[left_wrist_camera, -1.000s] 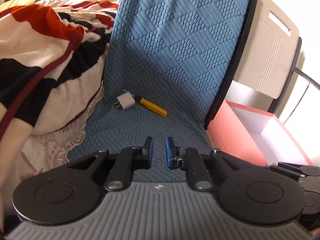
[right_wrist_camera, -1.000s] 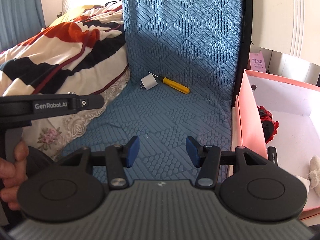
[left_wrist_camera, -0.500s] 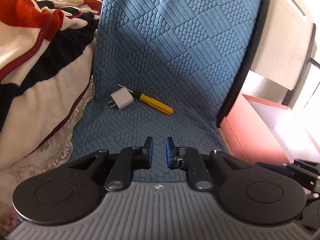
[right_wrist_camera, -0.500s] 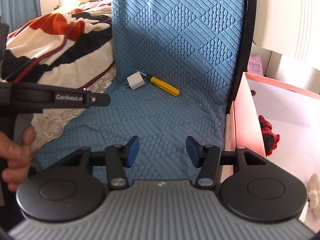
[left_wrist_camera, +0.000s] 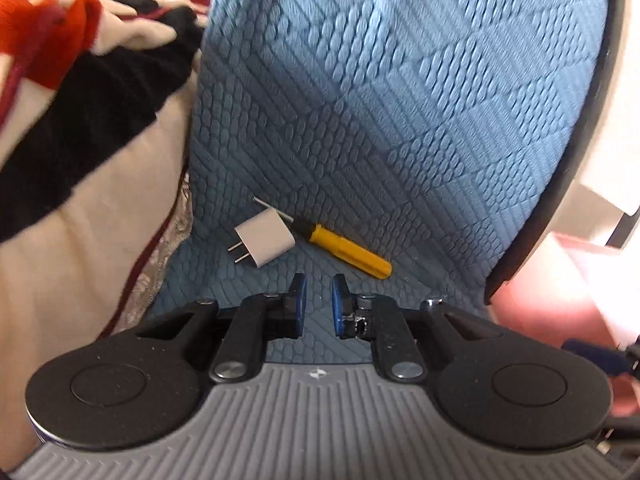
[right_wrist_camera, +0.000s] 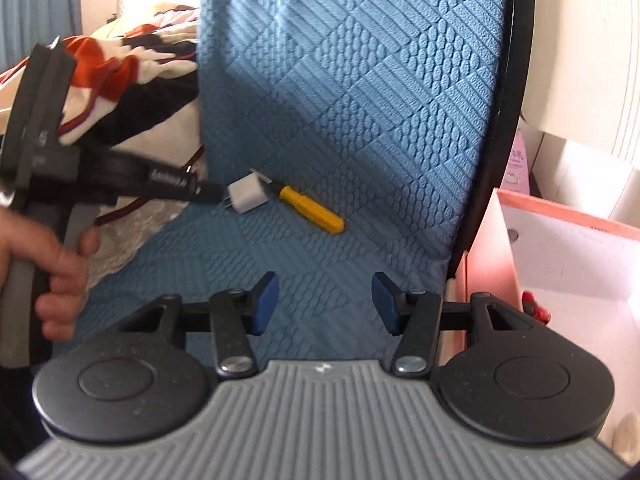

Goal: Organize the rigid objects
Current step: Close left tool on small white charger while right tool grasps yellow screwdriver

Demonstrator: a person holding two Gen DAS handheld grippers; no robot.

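Observation:
A white plug adapter (left_wrist_camera: pixel 264 240) and a yellow-handled screwdriver (left_wrist_camera: pixel 348 256) lie side by side on the blue textured cover (left_wrist_camera: pixel 380 120). My left gripper (left_wrist_camera: pixel 319 308) is just short of them, its jaws a narrow gap apart and empty. In the right wrist view the adapter (right_wrist_camera: pixel 246 194) and screwdriver (right_wrist_camera: pixel 312 208) lie further ahead. My right gripper (right_wrist_camera: pixel 324 300) is open and empty. The left gripper's body (right_wrist_camera: pixel 120 180) reaches in from the left, its tip beside the adapter.
A red, black and white blanket (left_wrist_camera: pixel 80 100) is heaped on the left. A pink box (right_wrist_camera: pixel 560 264) with a white inside stands at the right, with a red item (right_wrist_camera: pixel 534 308) in it. A black rim (right_wrist_camera: pixel 504 120) edges the cover.
Both grippers have moved forward toward the adapter and screwdriver. The left one has come closest. Jaw openings are unchanged.

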